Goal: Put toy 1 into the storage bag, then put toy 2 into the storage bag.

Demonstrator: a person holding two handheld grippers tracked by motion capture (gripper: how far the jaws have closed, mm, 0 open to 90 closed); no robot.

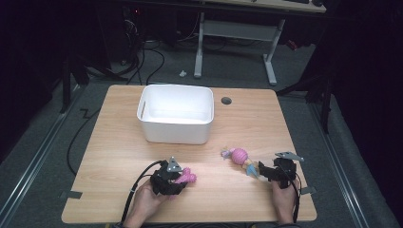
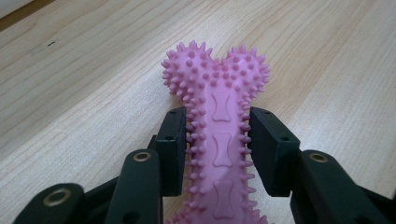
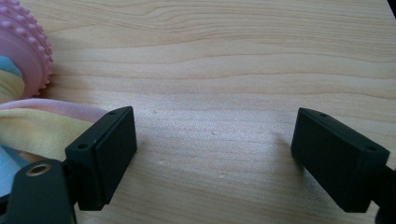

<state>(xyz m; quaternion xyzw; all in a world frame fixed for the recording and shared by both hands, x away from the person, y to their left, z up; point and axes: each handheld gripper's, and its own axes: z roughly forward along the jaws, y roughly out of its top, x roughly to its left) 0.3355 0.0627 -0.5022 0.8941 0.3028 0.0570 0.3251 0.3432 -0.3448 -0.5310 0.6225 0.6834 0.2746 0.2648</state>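
Here, the left gripper (image 2: 219, 135) has its black fingers (image 2: 172, 149) pinching the shaft of a pink, spiky rubber bone-shaped chew toy (image 2: 218, 126); the pads press on both spiked sides, and the knobbed end of the toy juts forward beyond them over the light wooden table (image 2: 84, 93). In the high view the same gripper (image 1: 177, 179), held in the person's left hand (image 1: 145, 202), sits near the table's front edge, left of centre, with the pink bone (image 1: 187, 176) showing at its tip.

The right gripper (image 3: 215, 149) has its fingers (image 3: 105, 149) spread wide, bare table grain between them. Just beside the left-hand finger lies a pastel striped soft toy with a pink, ridged ball-like part (image 3: 23, 60); whether the finger touches it cannot be told. In the high view this toy (image 1: 240, 159) lies on the table just ahead of the right gripper (image 1: 266, 172), held in the right hand (image 1: 284, 199).

A white rectangular plastic bin (image 1: 177, 114) stands farther back, near the table's middle, well apart from both toys.
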